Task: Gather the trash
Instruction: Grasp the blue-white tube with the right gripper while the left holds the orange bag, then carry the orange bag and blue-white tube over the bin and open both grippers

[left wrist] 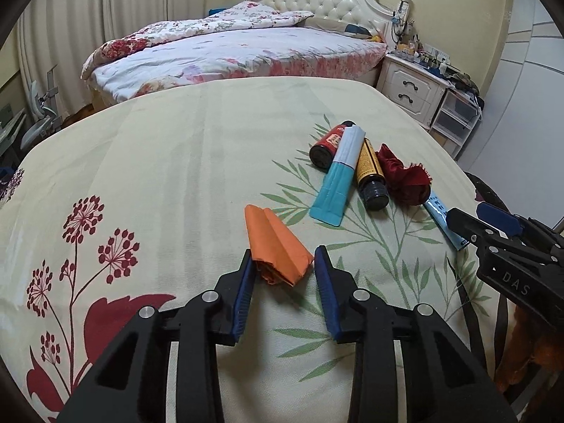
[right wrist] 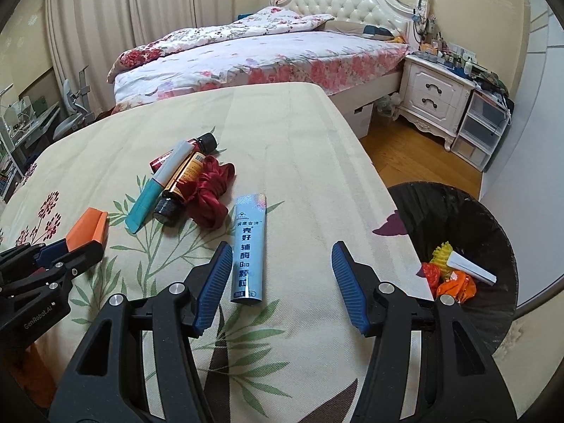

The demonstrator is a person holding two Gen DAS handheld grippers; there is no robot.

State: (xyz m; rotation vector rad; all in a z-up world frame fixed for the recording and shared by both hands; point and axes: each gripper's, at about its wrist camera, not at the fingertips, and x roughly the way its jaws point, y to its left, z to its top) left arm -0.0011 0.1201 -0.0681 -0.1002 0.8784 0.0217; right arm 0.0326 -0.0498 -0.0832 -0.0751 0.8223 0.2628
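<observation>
The orange paper lies crumpled on the table, near its front edge and well apart from the pile of bottles, packets and red cloth. Judged by its folds, it is light, soft and easily crushed; it should neither slip nor break. Take it across the bunched near end, where the creases give your fingers something to bite.

Your left gripper has its fingers around that near end. The left pad touches the paper; the right pad appears to be just at its edge. In the right wrist view the paper sits between those fingers, so I rate it as held, though lightly.

Your right gripper stands half open and holds nothing. The light blue packet lies flat between its fingers, just beside the left one, with a clear gap to the right one. That packet looks thin and slick; a grip across its width should serve.

The bin stands beside the table at right, already holding wrappers.
</observation>
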